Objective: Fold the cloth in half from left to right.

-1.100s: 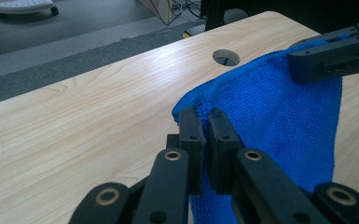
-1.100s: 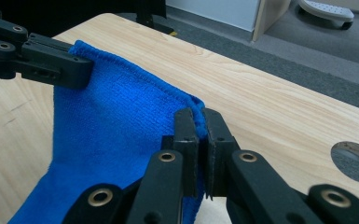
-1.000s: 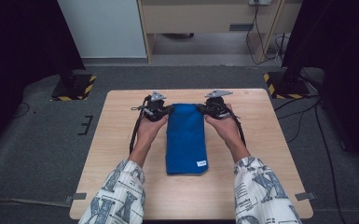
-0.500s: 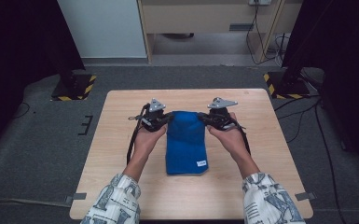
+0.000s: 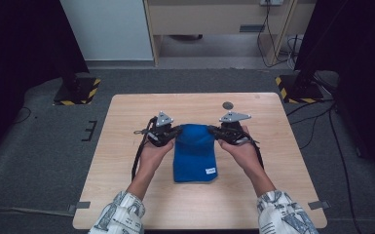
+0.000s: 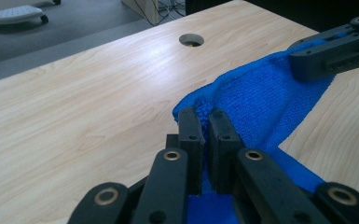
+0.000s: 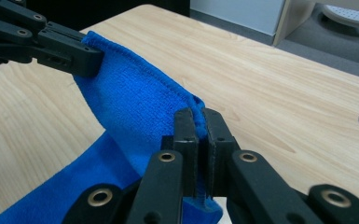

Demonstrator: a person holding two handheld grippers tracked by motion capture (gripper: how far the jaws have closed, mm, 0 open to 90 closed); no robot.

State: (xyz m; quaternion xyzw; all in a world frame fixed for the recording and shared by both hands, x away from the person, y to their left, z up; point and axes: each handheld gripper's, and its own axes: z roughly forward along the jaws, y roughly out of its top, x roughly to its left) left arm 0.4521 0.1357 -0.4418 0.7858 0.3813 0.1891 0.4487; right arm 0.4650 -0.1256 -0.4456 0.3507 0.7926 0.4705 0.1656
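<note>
With blue microfiber towel [image 5: 194,153] folded at counter [image 5: 126,146] centre, left gripper [image 5: 174,132] fingers clamp its 11 o'clock corner, right gripper [image 5: 213,130] fingers its 1 o'clock corner, lifted.

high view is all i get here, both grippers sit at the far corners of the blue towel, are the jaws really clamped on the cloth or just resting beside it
Observer: Clamped. In the left gripper view the left gripper has its jaws closed on a bunched corner of the blue towel.
Operator: and the other side
Observer: In the right gripper view the right gripper pinches the stitched hem between both jaws.
Operator: is the far edge flat on the table
Observer: No. The edge between the grippers hangs off the table and sags in the middle; the near part of the towel lies on the wood.
</note>
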